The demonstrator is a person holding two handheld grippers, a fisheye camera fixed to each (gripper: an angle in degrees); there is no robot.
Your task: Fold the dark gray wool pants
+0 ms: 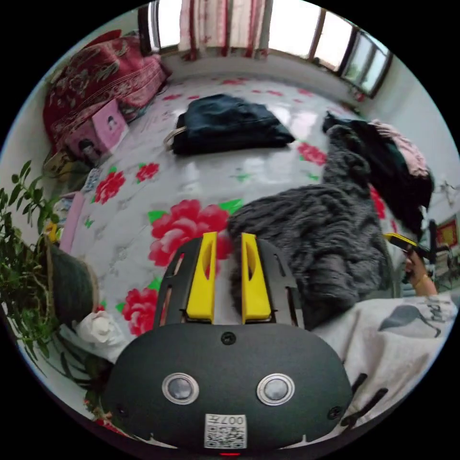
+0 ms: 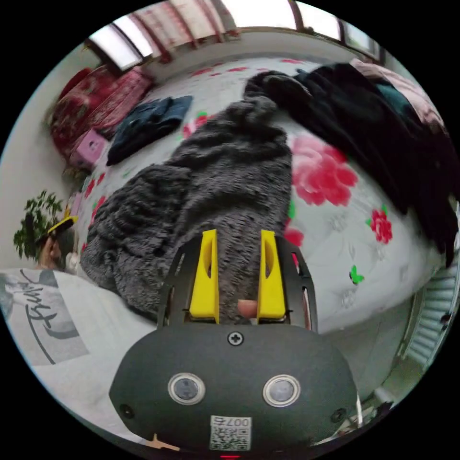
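So, in the left gripper view our left gripper (image 1: 228,237) has its yellow jaws parted with a narrow gap, nothing pinched, tips right at the edge of the dark gray wool pants (image 1: 316,230), which sprawl toward 2 o'clock over the floral bedsheet (image 1: 158,191). At 12 we get folded dark jeans (image 1: 230,124), and a potted plant (image 1: 24,268) at 9. In the right gripper view our right gripper (image 2: 237,235) hangs over the pants (image 2: 220,182) with jaws wider apart, gripping nothing; a dark clothes pile (image 2: 383,129) sits at 2. The person's white printed sleeve (image 2: 43,306) shows at 8, but we can't make out the lettering.
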